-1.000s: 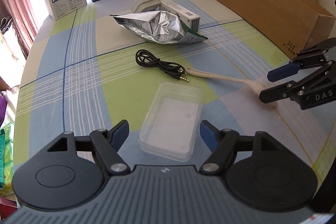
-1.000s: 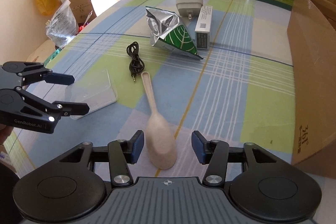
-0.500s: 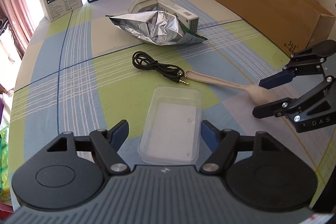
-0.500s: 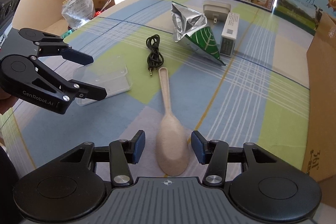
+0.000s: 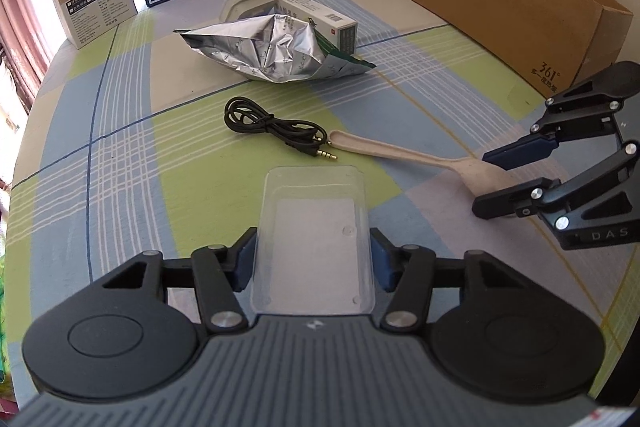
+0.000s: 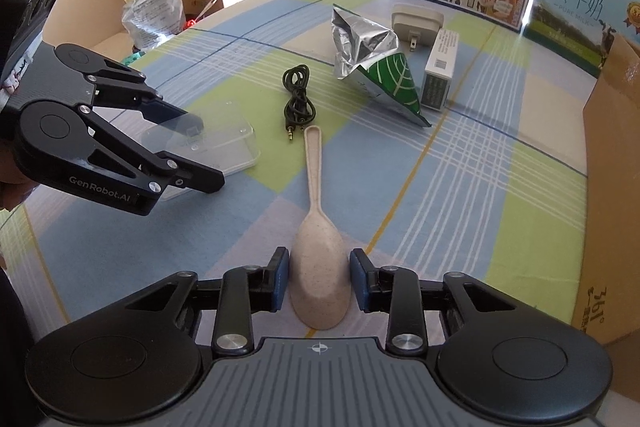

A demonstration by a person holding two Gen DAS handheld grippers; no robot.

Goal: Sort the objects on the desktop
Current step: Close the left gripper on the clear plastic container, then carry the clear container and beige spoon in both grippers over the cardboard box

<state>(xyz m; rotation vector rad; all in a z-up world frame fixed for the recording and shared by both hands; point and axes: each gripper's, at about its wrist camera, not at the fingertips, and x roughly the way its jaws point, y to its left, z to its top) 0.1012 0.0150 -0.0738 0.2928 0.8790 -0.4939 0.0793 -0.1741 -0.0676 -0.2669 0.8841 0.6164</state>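
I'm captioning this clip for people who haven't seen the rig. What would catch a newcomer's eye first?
Two black grippers, each straddling its target: the left gripper flanks a clear tray near the table's front edge, the right gripper brackets the bowl of a beige spoon. Behind them a crumpled foil bag lies mid-table, with a coiled black cable just before it.

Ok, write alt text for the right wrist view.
The right tongs straddle the bowl of a beige spoon lying on a checked tablecloth, jaws open on either side. At left, the left tongs flank a clear plastic box; a black audio cable lies beyond.
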